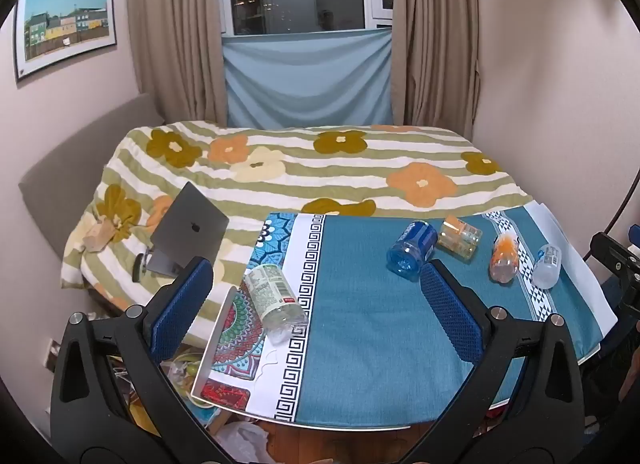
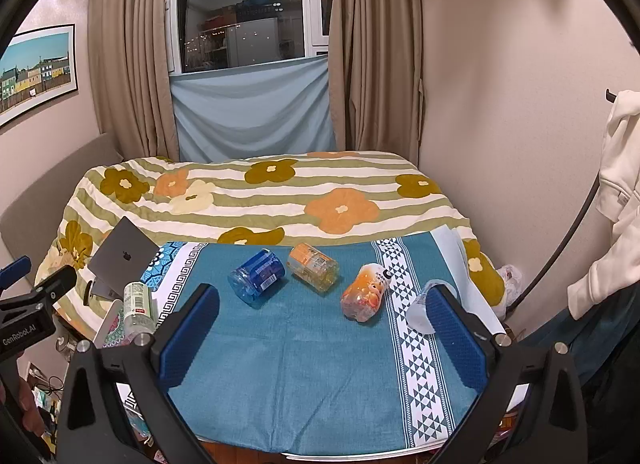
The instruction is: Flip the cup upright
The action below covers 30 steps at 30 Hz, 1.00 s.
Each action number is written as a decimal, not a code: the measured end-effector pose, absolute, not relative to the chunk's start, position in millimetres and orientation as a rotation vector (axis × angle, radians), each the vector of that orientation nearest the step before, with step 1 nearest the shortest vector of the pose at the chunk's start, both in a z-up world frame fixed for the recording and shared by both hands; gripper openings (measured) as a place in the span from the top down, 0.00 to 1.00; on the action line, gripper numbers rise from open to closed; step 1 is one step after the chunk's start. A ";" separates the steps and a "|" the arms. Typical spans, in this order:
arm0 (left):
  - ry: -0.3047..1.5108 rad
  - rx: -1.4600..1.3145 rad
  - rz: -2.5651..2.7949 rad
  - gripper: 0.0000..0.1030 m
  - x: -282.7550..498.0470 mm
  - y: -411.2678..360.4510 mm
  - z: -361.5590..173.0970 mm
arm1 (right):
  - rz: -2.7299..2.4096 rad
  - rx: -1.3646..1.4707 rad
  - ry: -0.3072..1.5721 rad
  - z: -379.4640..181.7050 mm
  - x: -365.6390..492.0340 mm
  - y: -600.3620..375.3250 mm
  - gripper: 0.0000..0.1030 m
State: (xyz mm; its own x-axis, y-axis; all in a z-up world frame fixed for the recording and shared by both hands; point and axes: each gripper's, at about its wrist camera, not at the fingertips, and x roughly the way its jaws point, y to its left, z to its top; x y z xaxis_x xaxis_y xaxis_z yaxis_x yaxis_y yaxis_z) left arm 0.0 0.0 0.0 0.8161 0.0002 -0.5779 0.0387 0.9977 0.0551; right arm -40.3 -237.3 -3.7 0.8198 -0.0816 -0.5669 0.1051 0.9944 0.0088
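- Since nothing is picked yet, both grippers, left gripper (image 1: pixel 316 300) and right gripper (image 2: pixel 322 328), hang with jaws apart.
- The see-through blue plastic cup (image 2: pixel 256 278) lies sideways mid-frame on the tabletop (image 2: pixel 320 376), waiting.

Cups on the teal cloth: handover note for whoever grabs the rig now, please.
Left hand-held gripper: open, empty, hanging over the near-left part of the table.
Right hand-held gripper: open, empty, over the near-right part.
All five cups lie on their sides on the cloth: green-label cup at the left edge, blue cup and yellow-orange cup mid-back, orange cup on the patterned band, clear white-label cup far right, partly behind the right gripper's finger.
Done: nothing upright yet.
Left: stand all five up. The green-label cup looks nearest the left gripper, the clear one nearest the right.
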 end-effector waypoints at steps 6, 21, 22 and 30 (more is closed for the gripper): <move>0.606 0.068 -0.019 0.00 -0.3 -0.1 0.1 | -0.100 0.039 0.604 -4.1 -40.2 -237.8 0.00; 0.603 0.067 -0.019 0.00 0.0 0.1 0.1 | -0.098 0.041 0.602 0.0 -39.7 -238.1 0.00; 0.604 0.067 -0.020 0.00 0.2 0.1 0.1 | -0.098 0.041 0.602 -0.1 -39.9 -238.4 0.00; 0.602 0.068 -0.020 0.00 0.0 0.2 0.1 | -0.097 0.042 0.601 1.7 -39.0 -239.2 0.00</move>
State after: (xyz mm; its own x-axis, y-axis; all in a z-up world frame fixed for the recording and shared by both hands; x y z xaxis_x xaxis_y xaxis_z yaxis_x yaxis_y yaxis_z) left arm 0.0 0.2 0.1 0.8238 0.0013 -0.5668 0.0386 0.9975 0.0584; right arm -39.0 -239.2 1.7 0.8206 -0.0792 -0.5660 0.1033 0.9946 0.0107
